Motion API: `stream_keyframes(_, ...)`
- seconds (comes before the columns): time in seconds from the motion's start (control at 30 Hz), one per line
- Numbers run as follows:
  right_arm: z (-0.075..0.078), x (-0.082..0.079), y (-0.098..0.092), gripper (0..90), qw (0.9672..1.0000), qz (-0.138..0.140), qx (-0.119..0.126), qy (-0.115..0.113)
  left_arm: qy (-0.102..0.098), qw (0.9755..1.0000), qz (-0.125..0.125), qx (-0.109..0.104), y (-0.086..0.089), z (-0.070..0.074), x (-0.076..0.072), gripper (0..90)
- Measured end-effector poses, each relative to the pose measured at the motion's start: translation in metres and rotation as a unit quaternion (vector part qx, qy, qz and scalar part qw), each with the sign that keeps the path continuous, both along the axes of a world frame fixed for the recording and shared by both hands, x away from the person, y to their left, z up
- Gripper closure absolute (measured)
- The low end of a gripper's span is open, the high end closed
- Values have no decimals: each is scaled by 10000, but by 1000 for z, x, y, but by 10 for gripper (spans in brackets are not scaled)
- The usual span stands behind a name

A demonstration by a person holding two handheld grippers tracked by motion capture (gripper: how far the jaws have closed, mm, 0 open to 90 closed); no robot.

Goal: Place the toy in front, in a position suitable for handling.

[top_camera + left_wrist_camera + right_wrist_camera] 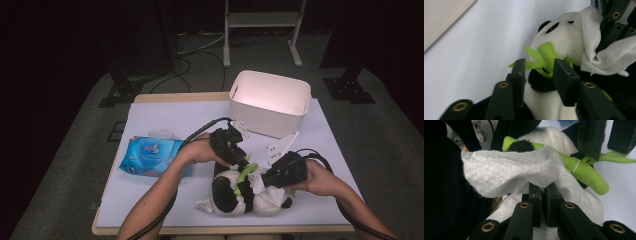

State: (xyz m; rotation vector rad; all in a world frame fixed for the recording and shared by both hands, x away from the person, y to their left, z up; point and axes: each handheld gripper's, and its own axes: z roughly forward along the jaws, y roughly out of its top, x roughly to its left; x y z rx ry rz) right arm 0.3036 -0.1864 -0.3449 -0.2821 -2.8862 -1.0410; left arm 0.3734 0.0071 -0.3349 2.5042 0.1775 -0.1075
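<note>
plush panda [240,195] near table's front edge [220,229], right gripper [261,181] pinching white wipe [506,173], left gripper [537,71] jaws parted around green leaves [544,58]

Panda's [235,192] face hidden behind white wipe [258,184] and both grippers in the high view; print on blue wipes pack [152,156], near bench's left edge, too small to read.

The bin [270,102] blocked the far right of the table [165,117]; the wipes pack [150,156] occupied the left. The panda [245,192] lay near the front edge. Open passage remained between pack and bin, and across the front left.
</note>
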Motion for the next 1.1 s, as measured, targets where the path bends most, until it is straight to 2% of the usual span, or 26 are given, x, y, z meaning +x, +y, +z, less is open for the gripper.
stream_keyframes(0.07, 0, 0, 0, 847, 10000, -11, -5, 4, 15, 9999, -102, 70, -3, -2, 0, 704)
stream_keyframes(0.13, 0, 0, -1, 847, 10000, -9, 7, 1, 49, 9998, -168, 45, -5, -3, -1, 777)
stream_keyframes(0.23, 0, 0, -1, 847, 10000, -7, 21, 26, 73, 9997, -238, 40, -5, -4, -2, 826)
stream_keyframes(0.43, 0, 0, -1, 846, 10000, -16, 29, 7, 49, 9996, -266, -77, -3, -4, -1, 853)
stream_keyframes(0.47, 1, 0, -1, 846, 10000, -26, 30, -1, 56, 9996, -263, -109, -2, -3, -1, 886)
stream_keyframes(0.73, 4, 2, -1, 846, 9999, -76, 45, -76, -76, 9995, -253, -182, 0, 4, -1, 892)
stream_keyframes(0.83, 4, 3, -2, 846, 9999, -88, 68, -97, -65, 9995, -238, -200, 1, 6, -1, 892)
stream_keyframes(1.1, 7, 7, -4, 847, 9997, -160, 106, -160, -177, 9991, -221, -311, 2, 18, -3, 895)
